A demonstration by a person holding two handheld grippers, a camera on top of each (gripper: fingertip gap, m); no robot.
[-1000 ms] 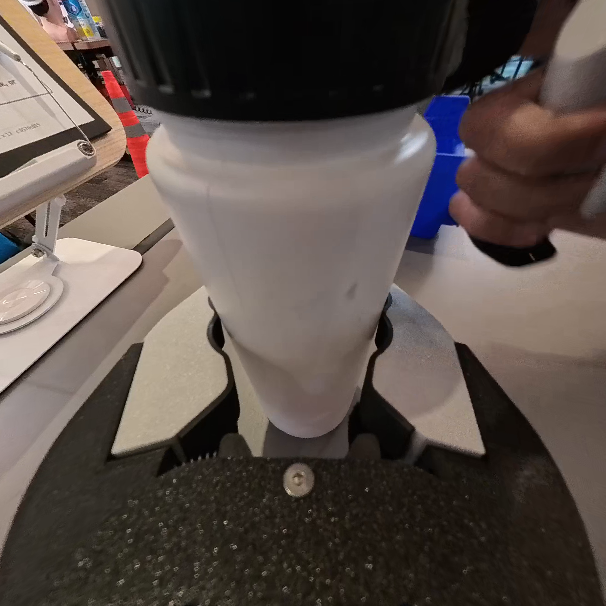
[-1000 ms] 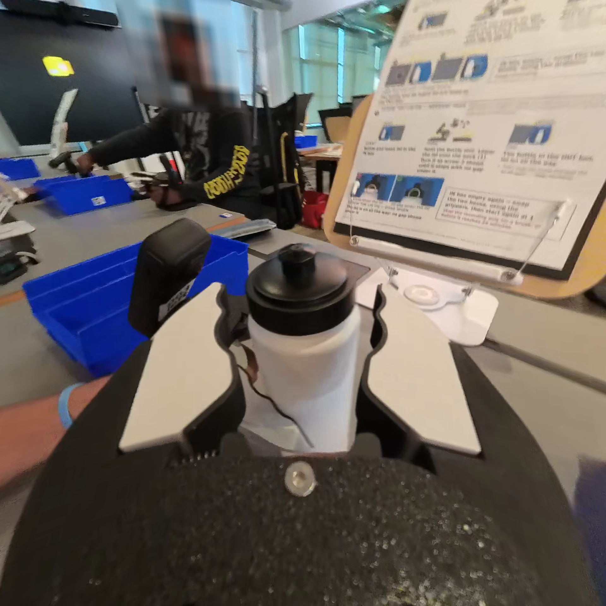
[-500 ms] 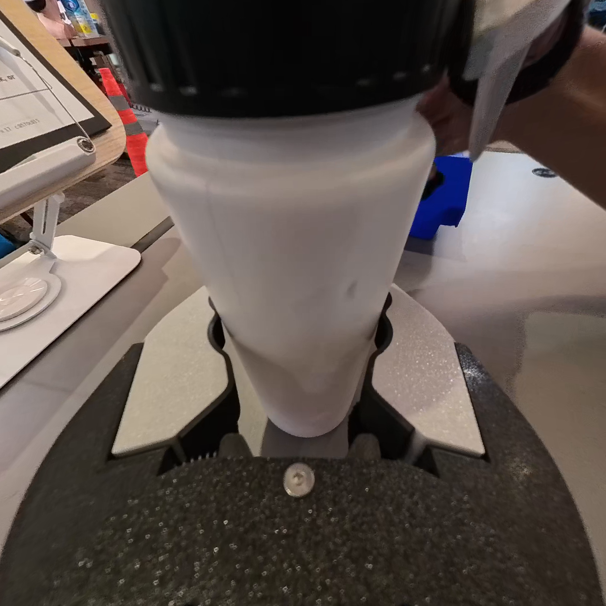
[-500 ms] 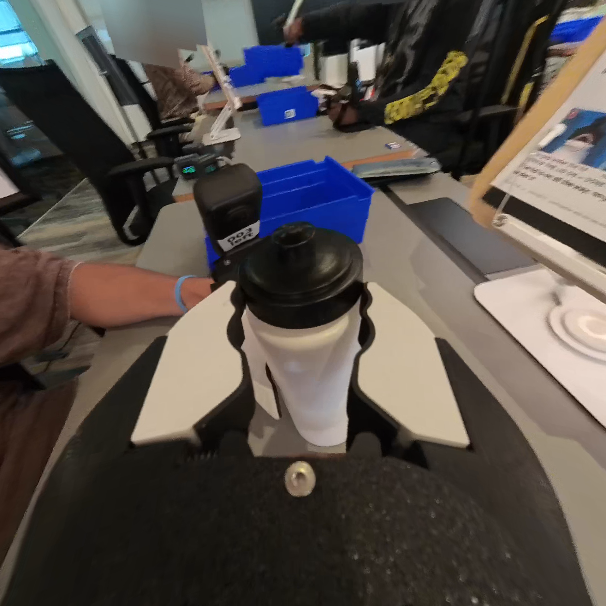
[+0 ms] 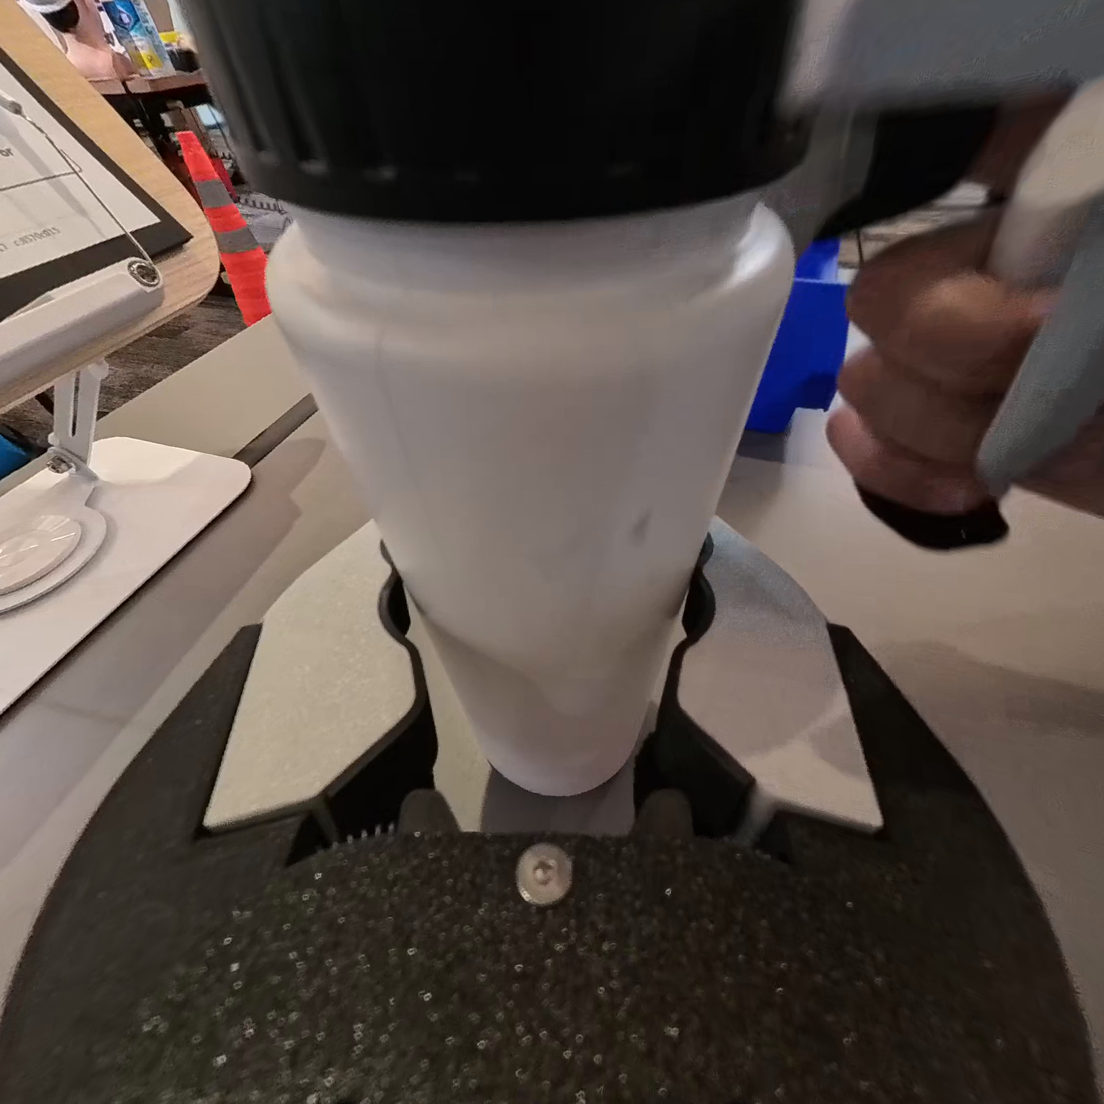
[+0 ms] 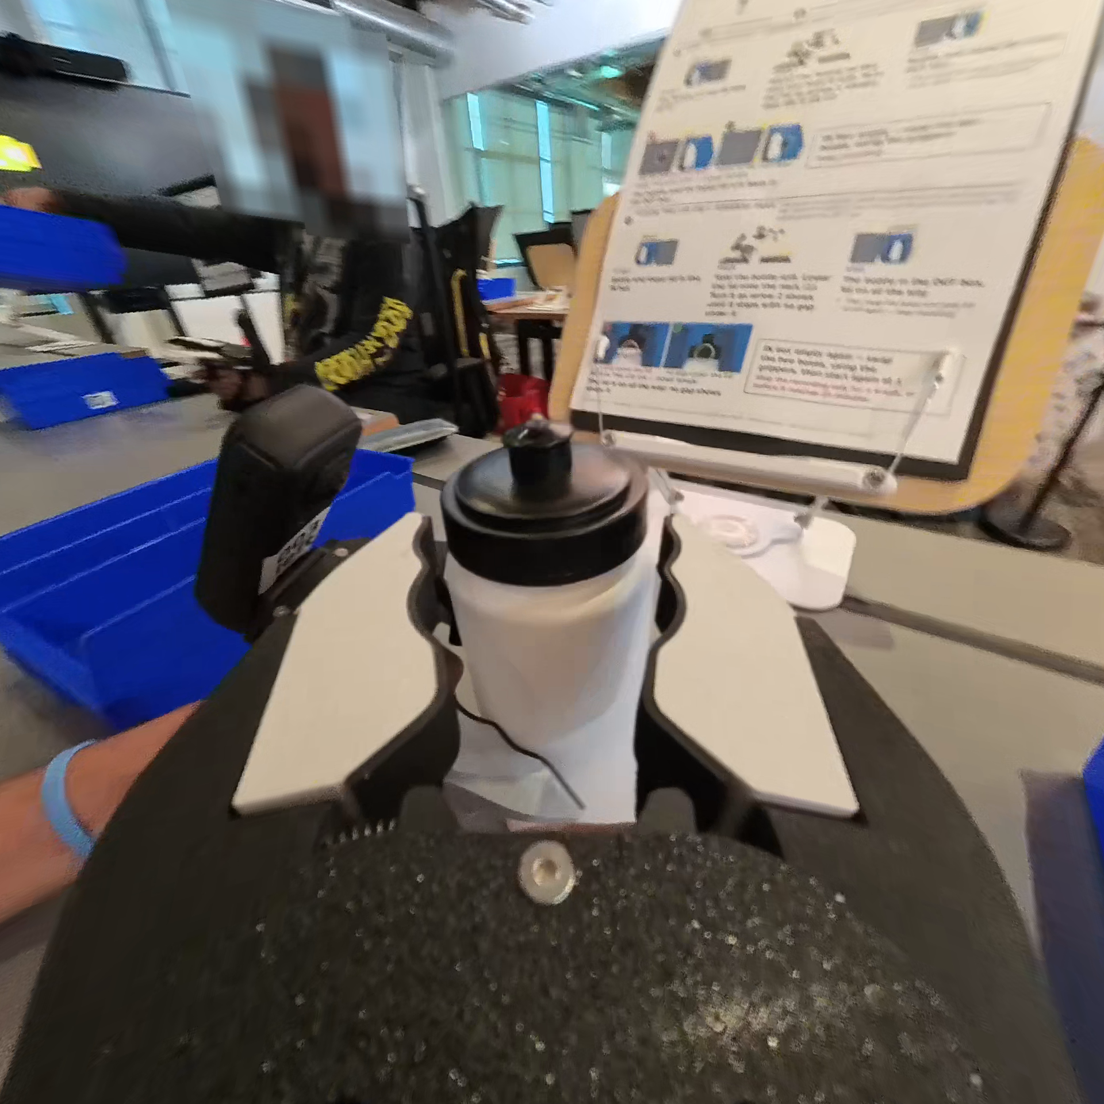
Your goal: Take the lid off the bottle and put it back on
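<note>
Item: white bottle [image 5: 526,454], upright, black lid [image 5: 508,101] seated on its neck. It fills the middle of the left wrist view, lid at 12 o'clock.

Left claw [image 5: 546,588]: clamped on the lower body of the white bottle, both dark pads [image 5: 394,603] pressed against its sides.

Right claw [image 6: 543,573]: jaws apart, set around the black lid [image 6: 540,526] and the bottle's shoulder. A gap shows on the 3 o'clock side; contact on the 9 o'clock side is not clear. In the left wrist view the right claw [image 5: 836,137] sits at 1 o'clock beside the lid, blurred, with a hand [image 5: 932,382] on its handle at 3 o'clock.

Surroundings, right wrist view: grey surface [image 6: 956,675]; blue bin [image 6: 107,597] at 9 o'clock; instruction sheet [image 6: 836,227] on a white stand [image 6: 794,555] at 1 o'clock; a person in a dark top [image 6: 358,310] at 11 o'clock.

Left wrist view: orange cone [image 5: 227,227] at 10 o'clock.
</note>
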